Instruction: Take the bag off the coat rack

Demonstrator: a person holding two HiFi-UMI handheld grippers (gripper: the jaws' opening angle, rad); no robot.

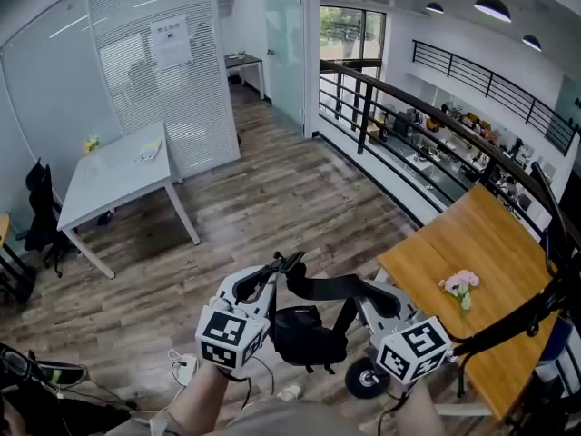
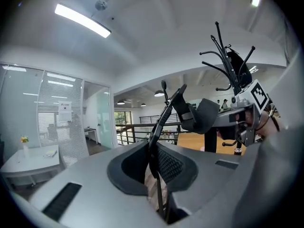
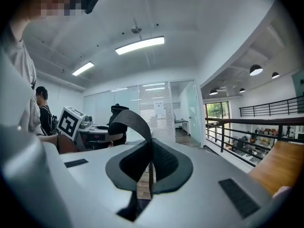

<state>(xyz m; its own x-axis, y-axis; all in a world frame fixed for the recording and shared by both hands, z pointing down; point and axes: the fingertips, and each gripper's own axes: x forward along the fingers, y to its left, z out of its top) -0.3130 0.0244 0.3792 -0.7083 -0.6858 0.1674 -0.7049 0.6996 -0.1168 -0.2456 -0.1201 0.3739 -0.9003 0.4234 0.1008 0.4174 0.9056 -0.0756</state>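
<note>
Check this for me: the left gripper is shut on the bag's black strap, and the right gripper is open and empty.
Not right. The right gripper is also shut on the black strap, as the right gripper view shows. The left gripper is shut on the strap, as stated.

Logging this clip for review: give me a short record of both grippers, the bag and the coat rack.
left gripper: shut on the strap
right gripper: shut on the strap
bag: black, hanging from the strap between the two grippers
coat rack: stands behind the right gripper in the left gripper view; the strap looks clear of it
</note>
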